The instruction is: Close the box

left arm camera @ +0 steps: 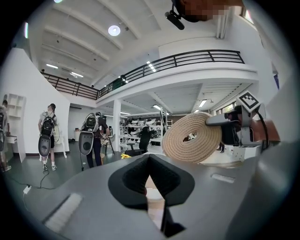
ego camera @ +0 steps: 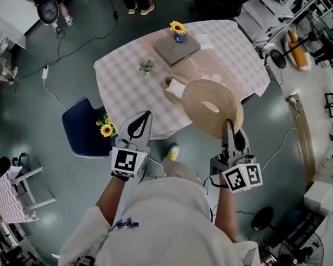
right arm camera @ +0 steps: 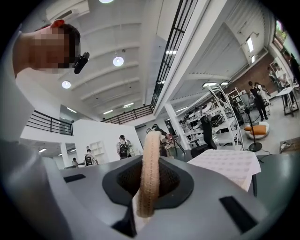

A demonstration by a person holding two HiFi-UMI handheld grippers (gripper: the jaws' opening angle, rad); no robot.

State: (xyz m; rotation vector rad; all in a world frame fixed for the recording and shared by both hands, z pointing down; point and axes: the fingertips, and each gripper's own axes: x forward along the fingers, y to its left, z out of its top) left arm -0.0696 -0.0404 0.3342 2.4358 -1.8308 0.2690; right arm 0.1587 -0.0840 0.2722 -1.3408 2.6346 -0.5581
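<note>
A round woven straw lid (ego camera: 212,107) hangs over the near edge of the table, and my right gripper (ego camera: 228,125) is shut on its rim. In the right gripper view the lid's edge (right arm camera: 151,173) stands upright between the jaws of that gripper (right arm camera: 151,161). A small tan open box (ego camera: 175,87) with something white inside sits on the checked tablecloth (ego camera: 124,84), just beyond the lid. My left gripper (ego camera: 146,115) is shut and empty, near the table's front edge, left of the lid. The left gripper view shows its closed jaws (left arm camera: 151,159), the lid (left arm camera: 192,137) and the right gripper (left arm camera: 234,125).
On the table stand a grey flat case (ego camera: 175,48) with a blue pot holding a yellow flower (ego camera: 180,31), and a small green plant (ego camera: 147,66). A dark blue chair (ego camera: 82,127) with sunflowers (ego camera: 105,127) is at the table's left. People stand far off in the hall.
</note>
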